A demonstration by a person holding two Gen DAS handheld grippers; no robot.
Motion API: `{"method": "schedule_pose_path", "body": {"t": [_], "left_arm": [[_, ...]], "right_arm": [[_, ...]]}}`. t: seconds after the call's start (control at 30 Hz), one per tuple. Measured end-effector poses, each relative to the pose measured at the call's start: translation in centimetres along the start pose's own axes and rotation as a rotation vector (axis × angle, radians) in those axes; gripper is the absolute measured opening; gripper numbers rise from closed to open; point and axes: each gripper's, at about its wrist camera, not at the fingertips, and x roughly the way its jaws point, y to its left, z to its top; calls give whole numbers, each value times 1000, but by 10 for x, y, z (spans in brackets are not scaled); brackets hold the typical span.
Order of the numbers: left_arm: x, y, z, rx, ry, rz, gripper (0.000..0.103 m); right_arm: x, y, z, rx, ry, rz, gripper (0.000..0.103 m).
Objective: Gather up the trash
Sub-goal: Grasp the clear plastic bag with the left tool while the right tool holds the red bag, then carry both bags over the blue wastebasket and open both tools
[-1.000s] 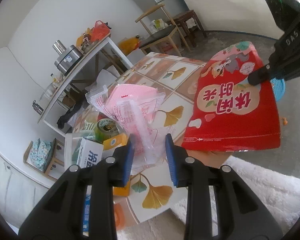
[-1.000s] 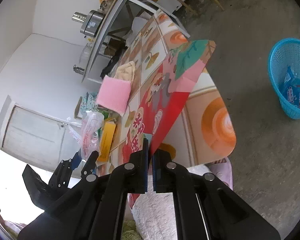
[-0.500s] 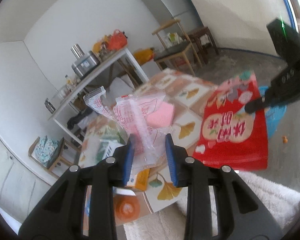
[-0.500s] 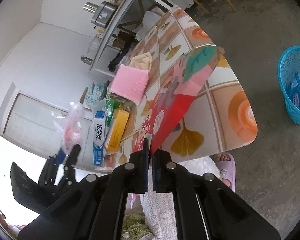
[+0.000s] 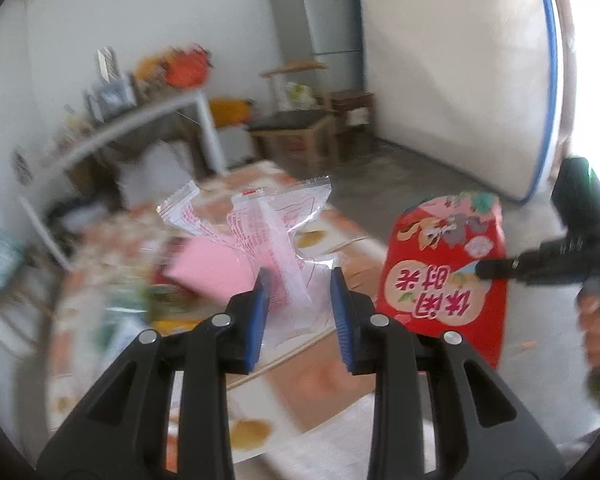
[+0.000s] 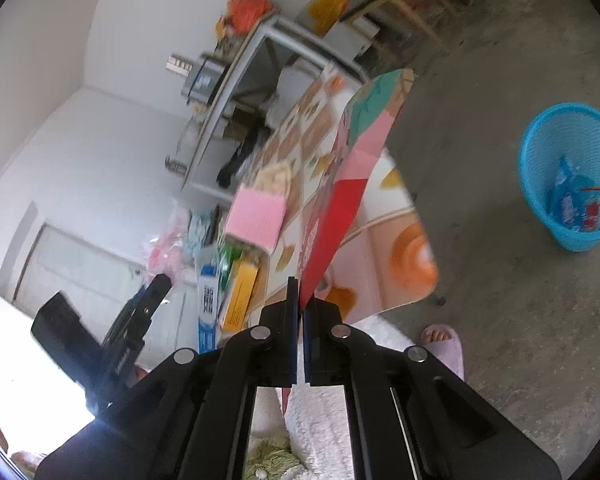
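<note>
White walls [image 5: 440, 60] are enclosing the room, and a grey concrete floor [image 6: 520, 320] is running beneath. A grey refrigerator [image 5: 320, 20] is standing in the far corner (beside wooden chairs [image 5: 300, 132]). Daylight is entering at the right edge.

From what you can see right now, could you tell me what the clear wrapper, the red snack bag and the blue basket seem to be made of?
Clear wrapper: thin glossy plastic film, see-through and crinkled, with a serrated edge.
Red snack bag: probably printed laminated plastic; smooth and stiff enough to hold flat.
Blue basket: apparently moulded plastic, its walls an open mesh.
</note>
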Motion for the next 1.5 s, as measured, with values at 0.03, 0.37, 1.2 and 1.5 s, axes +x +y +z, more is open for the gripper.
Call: {"method": "schedule_pose_path", "body": {"t": [0.03,0.37,1.2,1.5], "left_arm": [[10,2,9,-27,19,-62,28],[133,-77,95,-63,199,-491,28],[375,-255,65,107,639,-357,59],[350,-229,88,44,553,-376,59]], "right_arm": [[-6,-3,1,7,-17,-3,2],[-101,-61,24,90,-270,-180,2],[-27,-267,115,300,-242,-688,10],[-46,-276,94,337,-291,-703,17]]}}
